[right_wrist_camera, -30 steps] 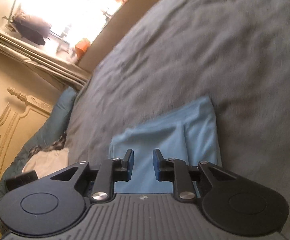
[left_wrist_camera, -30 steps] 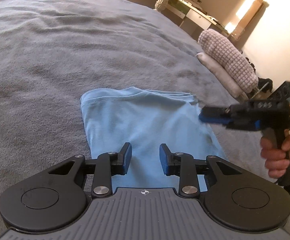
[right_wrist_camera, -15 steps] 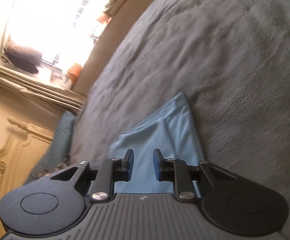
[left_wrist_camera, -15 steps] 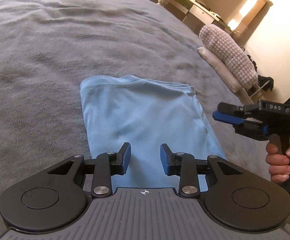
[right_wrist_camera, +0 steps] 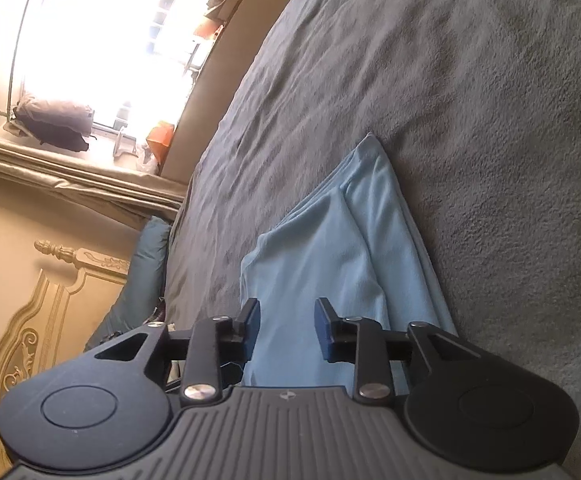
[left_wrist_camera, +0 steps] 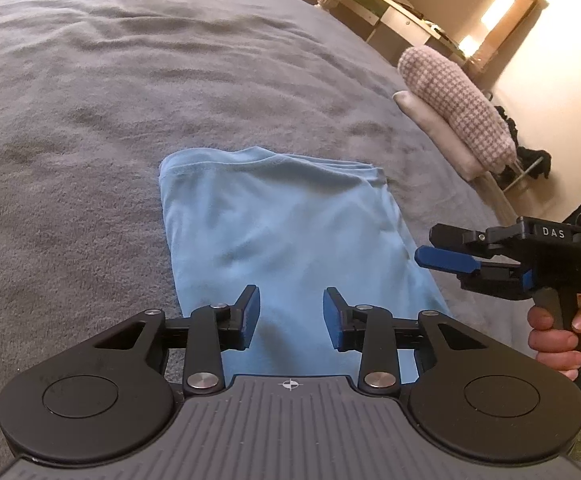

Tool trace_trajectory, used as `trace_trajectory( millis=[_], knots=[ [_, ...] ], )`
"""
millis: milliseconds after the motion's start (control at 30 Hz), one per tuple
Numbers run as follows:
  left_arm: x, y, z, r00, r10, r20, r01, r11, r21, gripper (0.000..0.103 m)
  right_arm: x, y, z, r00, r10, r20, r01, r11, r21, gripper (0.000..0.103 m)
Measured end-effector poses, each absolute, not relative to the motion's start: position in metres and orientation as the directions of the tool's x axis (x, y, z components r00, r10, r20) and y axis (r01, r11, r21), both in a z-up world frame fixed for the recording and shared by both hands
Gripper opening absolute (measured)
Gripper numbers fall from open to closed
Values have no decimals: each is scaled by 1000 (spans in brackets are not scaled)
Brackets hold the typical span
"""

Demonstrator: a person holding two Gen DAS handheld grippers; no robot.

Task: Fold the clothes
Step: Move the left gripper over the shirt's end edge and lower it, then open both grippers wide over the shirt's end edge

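Two grippers, one folded shirt

Both hover with fingers released: left gripper (left_wrist_camera: 290, 314) empty above the near end of the light-blue garment (left_wrist_camera: 286, 232) on the bed (left_wrist_camera: 90, 100). Right gripper (right_wrist_camera: 286, 330), jaws opening on nothing, sits at its side edge. Long axis runs away from the left fingers.

Left wrist view: mounted behind the left gripper (left_wrist_camera: 290, 316), angled steeply down onto the light blue garment (left_wrist_camera: 290, 232) on the grey blanket (left_wrist_camera: 90, 120), close above its near end, facing the far bedside. Right gripper (left_wrist_camera: 442, 248) caught side-on at the right edge. Right wrist view: behind the right gripper (right_wrist_camera: 286, 330), rolled, angled shallower, low over the same garment (right_wrist_camera: 330, 264), facing the headboard (right_wrist_camera: 50, 312) and what seems a glaring window (right_wrist_camera: 110, 40). Shared: garment and surrounding blanket (right_wrist_camera: 470, 120)
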State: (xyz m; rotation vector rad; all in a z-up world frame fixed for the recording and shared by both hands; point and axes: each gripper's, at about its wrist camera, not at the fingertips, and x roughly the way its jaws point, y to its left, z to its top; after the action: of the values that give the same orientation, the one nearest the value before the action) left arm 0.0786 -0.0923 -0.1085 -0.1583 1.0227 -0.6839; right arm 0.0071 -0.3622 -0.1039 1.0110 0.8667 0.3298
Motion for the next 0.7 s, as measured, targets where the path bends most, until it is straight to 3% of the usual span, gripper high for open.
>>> trace_trajectory(
  millis=[700],
  knots=[
    [73, -98, -110, 304, -572, -762, 444, 793, -418, 39, 1, -363, -108, 586, 641, -495, 145, 518, 843, 44]
  ],
)
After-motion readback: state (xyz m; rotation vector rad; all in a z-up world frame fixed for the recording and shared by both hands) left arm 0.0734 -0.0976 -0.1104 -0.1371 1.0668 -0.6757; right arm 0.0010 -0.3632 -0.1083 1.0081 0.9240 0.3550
